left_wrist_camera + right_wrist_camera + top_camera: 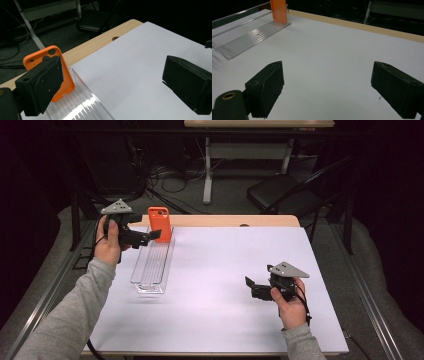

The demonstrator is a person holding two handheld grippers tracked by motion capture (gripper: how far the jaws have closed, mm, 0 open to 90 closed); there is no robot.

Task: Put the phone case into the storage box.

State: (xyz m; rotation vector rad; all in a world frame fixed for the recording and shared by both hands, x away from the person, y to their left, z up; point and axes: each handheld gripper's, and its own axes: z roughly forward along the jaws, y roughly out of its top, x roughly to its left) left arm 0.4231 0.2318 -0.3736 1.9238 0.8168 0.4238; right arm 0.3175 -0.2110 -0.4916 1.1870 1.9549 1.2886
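White worktop [225,285] under a dark room: the orange phone case [160,223] stands upright at the clear rack's [150,270] twelve o'clock end, propped by its grooves, left gripper [156,234] just beside it, jaws wide and empty, while right gripper [248,283] waits at four o'clock, jaws open, holding nothing.

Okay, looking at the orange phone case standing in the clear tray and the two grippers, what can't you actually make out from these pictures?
- Orange phone case: in the left gripper view a jaw covers its left part, so contact between them cannot be told.
- Orange phone case, right gripper view: its top is cut off by the upper edge.
- Clear tray: in the high view its walls are too faint to tell how the case is propped.
- Right gripper: the high view is too small to show its pads.
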